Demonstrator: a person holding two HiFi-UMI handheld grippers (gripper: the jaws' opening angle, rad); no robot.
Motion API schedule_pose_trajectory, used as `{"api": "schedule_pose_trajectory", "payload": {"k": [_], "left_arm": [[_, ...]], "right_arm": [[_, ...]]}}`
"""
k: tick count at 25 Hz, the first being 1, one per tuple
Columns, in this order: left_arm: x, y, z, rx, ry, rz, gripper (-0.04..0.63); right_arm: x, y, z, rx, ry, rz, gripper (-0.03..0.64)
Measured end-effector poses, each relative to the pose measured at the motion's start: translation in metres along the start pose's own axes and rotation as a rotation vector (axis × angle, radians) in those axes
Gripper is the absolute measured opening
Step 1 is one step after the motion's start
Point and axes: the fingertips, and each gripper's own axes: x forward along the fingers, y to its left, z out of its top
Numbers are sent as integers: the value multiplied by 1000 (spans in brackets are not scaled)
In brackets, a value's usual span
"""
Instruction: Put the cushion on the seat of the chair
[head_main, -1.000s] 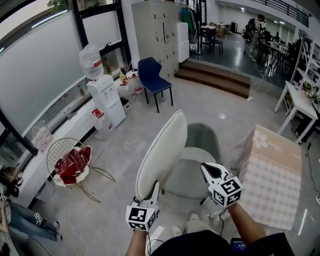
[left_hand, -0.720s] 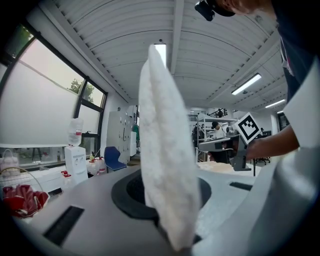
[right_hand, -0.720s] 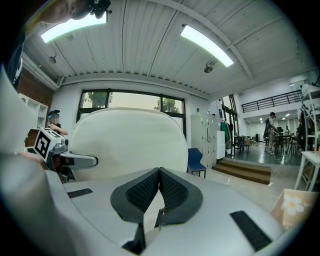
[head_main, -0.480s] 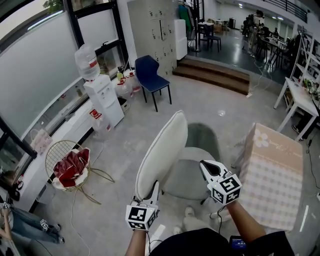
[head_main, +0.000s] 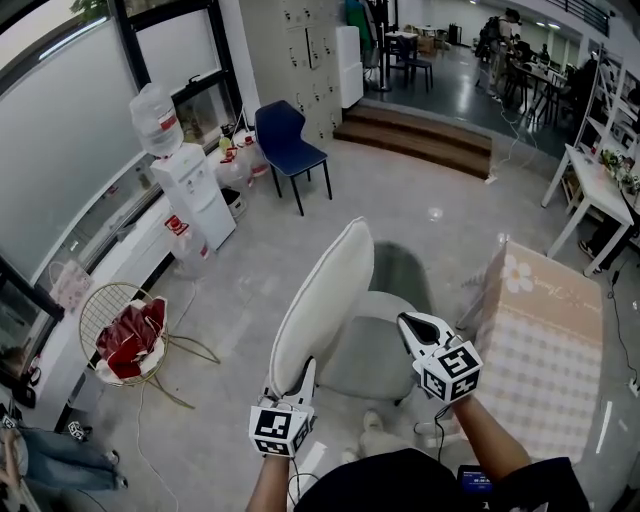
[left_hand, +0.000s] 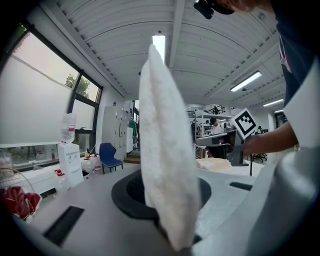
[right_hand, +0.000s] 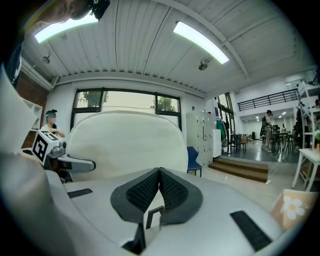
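One upright cushion pinched by left tool, right tool closed, empty

- The left tongs are clamped on the lower edge of a white cushion, with their dark pads pressed against both faces.
- The cushion stands on edge, rising from the jaws toward the ribbed ceiling and leaning slightly left at the top.
- A lit ceiling light shows just above its upper tip.
- To the right, the right tongs with their marker cube are held level by a person's forearm.
- At the left, below a big window, stand a water dispenser and a blue chair.
- A red bundle sits at the lower left edge.
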Motion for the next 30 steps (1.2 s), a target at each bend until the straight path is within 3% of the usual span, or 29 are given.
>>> {"api": "schedule_pose_trajectory", "payload": {"k": [12, 30], "left_arm": [[53, 3, -17, -9, 55, -13, 55], [119, 2, -78, -22, 192, -69, 55]], "right_arm": [[28, -36, -22, 45, 37, 0, 18], [66, -74, -71, 117, 107, -19, 18]]}}
